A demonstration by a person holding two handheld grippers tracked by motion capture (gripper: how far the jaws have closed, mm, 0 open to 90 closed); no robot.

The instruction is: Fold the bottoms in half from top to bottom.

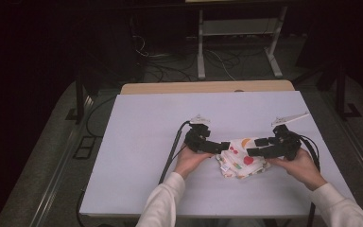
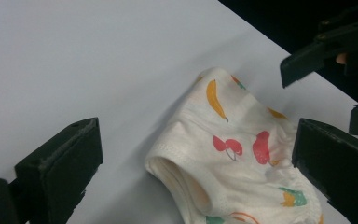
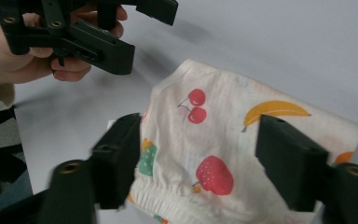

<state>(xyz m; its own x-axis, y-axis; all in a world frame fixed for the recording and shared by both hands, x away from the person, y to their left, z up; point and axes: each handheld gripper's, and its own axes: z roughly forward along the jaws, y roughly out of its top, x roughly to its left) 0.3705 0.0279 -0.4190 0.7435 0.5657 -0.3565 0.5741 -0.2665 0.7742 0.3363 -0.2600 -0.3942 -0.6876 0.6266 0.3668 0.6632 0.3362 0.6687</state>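
Your left tongs (image 1: 223, 146) & right tongs (image 1: 254, 152): both jaws wide apart, gripping nothing, pads clear of cloth. Folded fruit-print garment (image 1: 240, 158) lies flat on white tabletop (image 1: 146, 123) betw. them, near front-centre edge.

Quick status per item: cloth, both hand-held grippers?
fruit-print cloth: folded, lying flat on the table, not gripped.
left hand-held gripper: jaws open, at the cloth's left edge, nothing pinched.
right hand-held gripper: jaws open, straddling the cloth without pressing it.
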